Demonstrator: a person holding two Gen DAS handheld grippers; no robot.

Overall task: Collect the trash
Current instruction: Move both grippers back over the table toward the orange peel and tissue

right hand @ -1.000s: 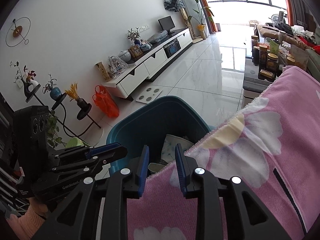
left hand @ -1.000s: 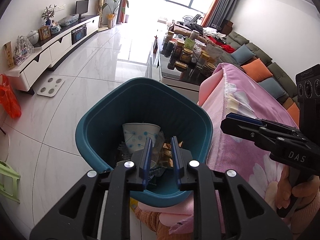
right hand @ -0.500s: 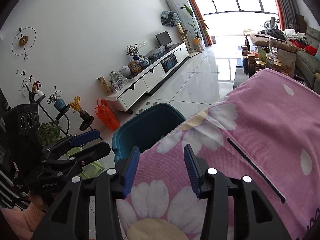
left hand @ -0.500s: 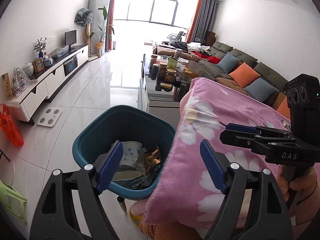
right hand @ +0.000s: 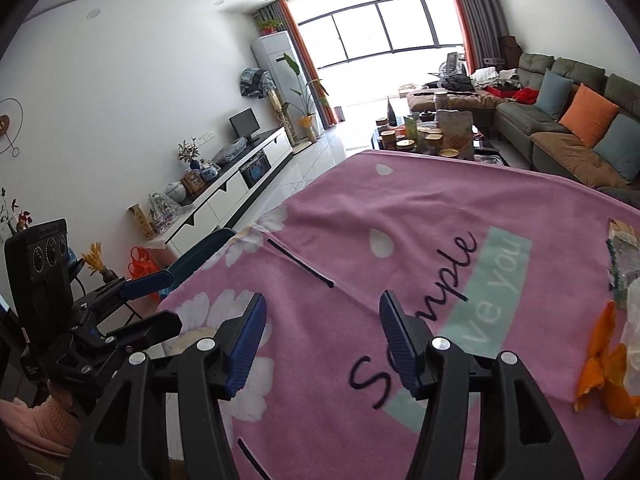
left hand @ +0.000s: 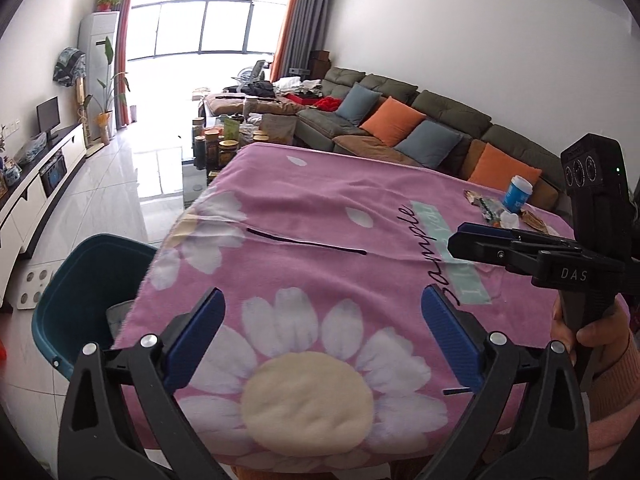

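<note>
My left gripper (left hand: 322,340) is open and empty above the near edge of the pink flowered blanket (left hand: 320,240). My right gripper (right hand: 322,344) is open and empty over the same blanket (right hand: 400,220). The teal trash bin (left hand: 76,296) stands on the floor at the blanket's left edge, partly hidden; its rim shows in the right wrist view (right hand: 200,256). Trash lies at the blanket's far right: a blue cup (left hand: 517,194), wrappers (left hand: 484,204), and in the right wrist view orange peel (right hand: 604,372) and a wrapper (right hand: 622,264).
A coffee table with jars (left hand: 220,148) stands beyond the blanket. A grey sofa with cushions (left hand: 400,120) runs along the right wall. A white TV cabinet (right hand: 224,196) lines the left wall. A red bag (right hand: 142,264) sits on the floor.
Both grippers have opened wide and swung from over the bin to above the blanket. The trash the left gripper held over the bin is gone from it.
</note>
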